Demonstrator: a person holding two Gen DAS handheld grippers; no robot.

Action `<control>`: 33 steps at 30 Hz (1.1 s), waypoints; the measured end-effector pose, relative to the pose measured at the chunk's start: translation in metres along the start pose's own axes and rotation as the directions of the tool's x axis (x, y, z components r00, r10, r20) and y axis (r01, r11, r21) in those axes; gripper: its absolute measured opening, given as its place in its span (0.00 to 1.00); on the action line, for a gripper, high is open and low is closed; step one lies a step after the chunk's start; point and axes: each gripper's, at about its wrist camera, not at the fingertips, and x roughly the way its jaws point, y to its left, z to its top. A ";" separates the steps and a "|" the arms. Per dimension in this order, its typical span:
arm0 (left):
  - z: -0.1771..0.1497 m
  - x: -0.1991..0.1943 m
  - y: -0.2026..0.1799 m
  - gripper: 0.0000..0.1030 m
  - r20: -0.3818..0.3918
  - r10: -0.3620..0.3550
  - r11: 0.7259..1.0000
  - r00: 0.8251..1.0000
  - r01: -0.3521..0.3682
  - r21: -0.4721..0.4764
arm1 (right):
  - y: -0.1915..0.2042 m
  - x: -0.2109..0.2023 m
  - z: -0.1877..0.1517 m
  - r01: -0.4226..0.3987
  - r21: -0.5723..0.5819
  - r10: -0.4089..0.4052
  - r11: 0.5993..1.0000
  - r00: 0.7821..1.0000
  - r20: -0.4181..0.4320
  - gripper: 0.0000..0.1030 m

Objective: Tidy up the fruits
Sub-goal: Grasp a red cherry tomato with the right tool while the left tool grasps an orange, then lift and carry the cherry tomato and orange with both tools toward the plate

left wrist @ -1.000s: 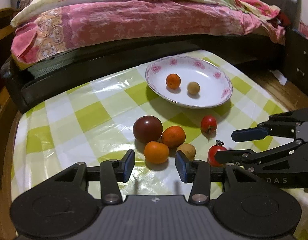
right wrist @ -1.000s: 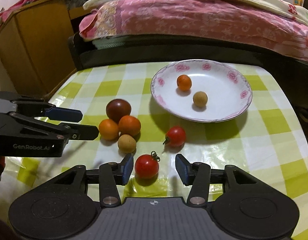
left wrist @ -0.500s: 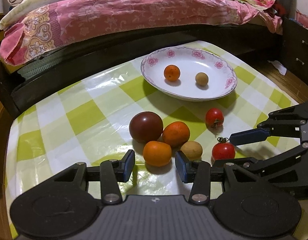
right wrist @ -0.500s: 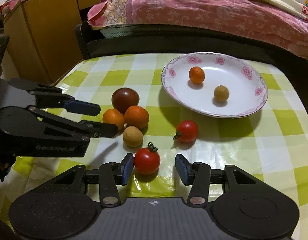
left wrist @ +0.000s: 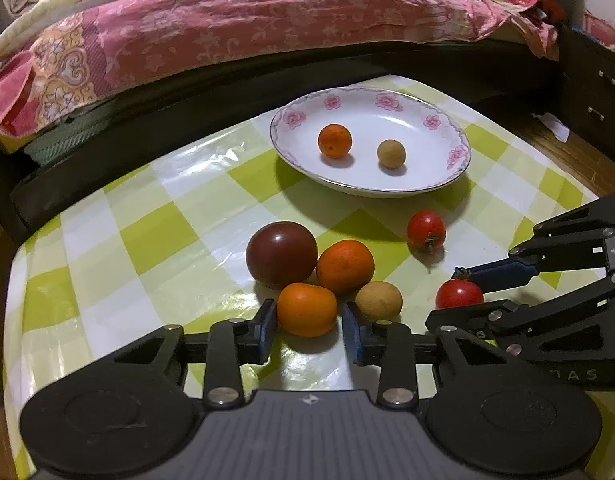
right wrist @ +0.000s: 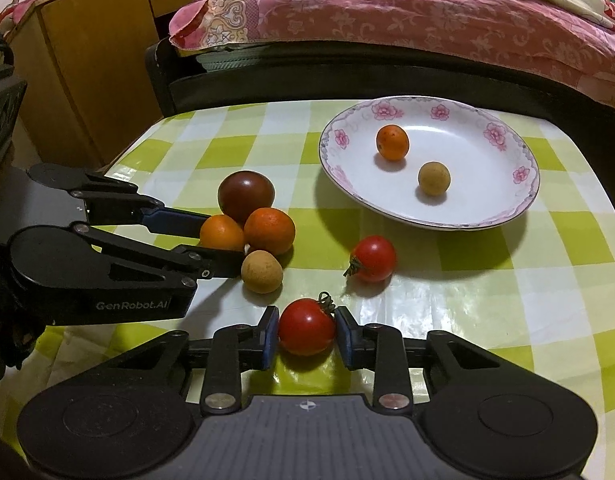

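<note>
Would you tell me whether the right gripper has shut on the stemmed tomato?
Not quite: the right gripper brackets the stemmed tomato, with a slight gap visible at each pad.

Both grippers low over the table, jaws straddling fruit

The black left gripper with blue finger pads [left wrist: 307, 326] reaches forward with its jaws parted around a small orange tangerine [left wrist: 306, 309] — the left pad touches it, a narrow gap shows at the right pad. The black right gripper with blue finger pads [right wrist: 306, 334] sits just beside it, its jaws set close on either side of a red tomato with a green stem [right wrist: 306, 326] — whether the pads press the skin cannot be told.
</note>
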 end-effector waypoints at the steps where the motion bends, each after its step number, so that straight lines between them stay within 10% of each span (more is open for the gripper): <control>1: 0.000 0.000 0.000 0.39 0.001 0.001 1.000 1.000 -0.001 0.002 | 0.000 0.000 0.000 0.000 0.002 0.000 1.000 1.000 0.000 0.25; 33: -0.022 -0.019 -0.019 0.46 -0.007 -0.061 0.995 0.998 0.062 0.083 | 0.004 -0.024 -0.021 0.012 -0.045 -0.012 0.999 1.000 0.002 0.32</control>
